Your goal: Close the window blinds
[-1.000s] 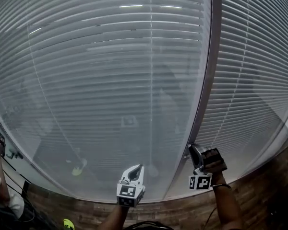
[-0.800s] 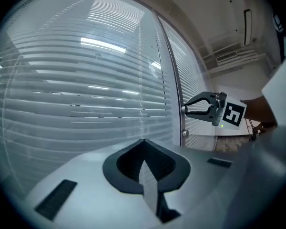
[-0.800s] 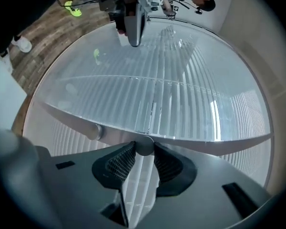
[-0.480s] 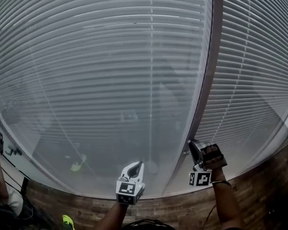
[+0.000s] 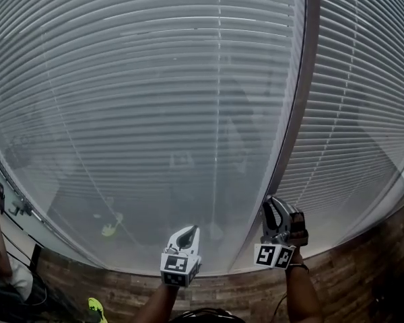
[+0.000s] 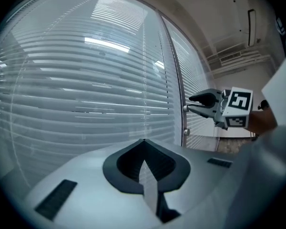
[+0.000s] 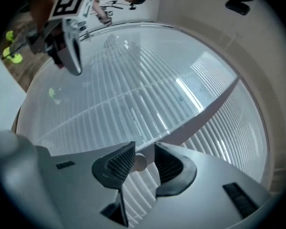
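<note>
While right tool (image 7: pixel 144 147) gapes, knob (image 7: pixel 140 162) framed — untouched

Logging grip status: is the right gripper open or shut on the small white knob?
Open. On the right gripper the jaws stand apart; the small white knob sits between them, a gap showing on one side.

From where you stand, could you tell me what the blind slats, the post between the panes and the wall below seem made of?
Blind slats: thin, pale grey, evenly smooth, likely painted aluminium or plastic; the look leaves it open.
Post: grey-brown, matte, straight-edged, probably coated metal.
Wall: brown plank pattern with seams, wood or wood-look laminate.
</note>
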`<control>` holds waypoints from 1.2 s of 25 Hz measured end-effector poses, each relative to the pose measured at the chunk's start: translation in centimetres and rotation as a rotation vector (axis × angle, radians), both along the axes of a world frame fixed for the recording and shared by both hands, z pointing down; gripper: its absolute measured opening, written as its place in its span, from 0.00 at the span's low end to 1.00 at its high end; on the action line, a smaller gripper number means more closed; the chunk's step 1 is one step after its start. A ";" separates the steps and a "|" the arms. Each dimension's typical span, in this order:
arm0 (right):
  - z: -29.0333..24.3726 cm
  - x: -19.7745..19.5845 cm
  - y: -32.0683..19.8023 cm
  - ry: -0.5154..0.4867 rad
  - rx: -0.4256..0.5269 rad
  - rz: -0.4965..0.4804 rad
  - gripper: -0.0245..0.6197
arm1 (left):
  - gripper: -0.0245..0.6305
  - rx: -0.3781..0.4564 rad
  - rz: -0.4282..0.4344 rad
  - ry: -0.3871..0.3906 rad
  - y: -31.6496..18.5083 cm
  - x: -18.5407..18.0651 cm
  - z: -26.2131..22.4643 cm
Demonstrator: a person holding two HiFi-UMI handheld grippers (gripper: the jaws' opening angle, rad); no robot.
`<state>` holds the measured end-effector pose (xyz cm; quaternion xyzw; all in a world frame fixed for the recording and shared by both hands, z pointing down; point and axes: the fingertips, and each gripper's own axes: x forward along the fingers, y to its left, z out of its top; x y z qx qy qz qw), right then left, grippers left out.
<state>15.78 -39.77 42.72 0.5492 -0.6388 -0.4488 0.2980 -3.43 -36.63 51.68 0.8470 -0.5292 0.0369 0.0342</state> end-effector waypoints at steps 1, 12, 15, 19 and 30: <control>-0.7 -0.5 0.4 -0.078 -0.008 -0.016 0.24 | 0.04 -0.003 -0.002 0.003 0.0 -0.1 0.1; 0.1 -2.5 2.6 -0.940 -0.195 -0.166 0.17 | 0.04 0.014 -0.027 0.035 1.0 -1.9 -0.3; 1.7 -2.8 2.8 -0.940 -0.214 -0.139 0.14 | 0.04 0.011 -0.029 0.038 1.5 -2.7 -0.3; 3.2 -2.6 3.9 -0.949 -0.256 -0.056 0.04 | 0.04 0.013 -0.025 0.040 2.3 -3.6 -0.7; 6.4 -4.4 7.7 -0.923 -0.380 0.062 0.04 | 0.04 -0.009 0.040 0.068 4.2 -4.5 -1.1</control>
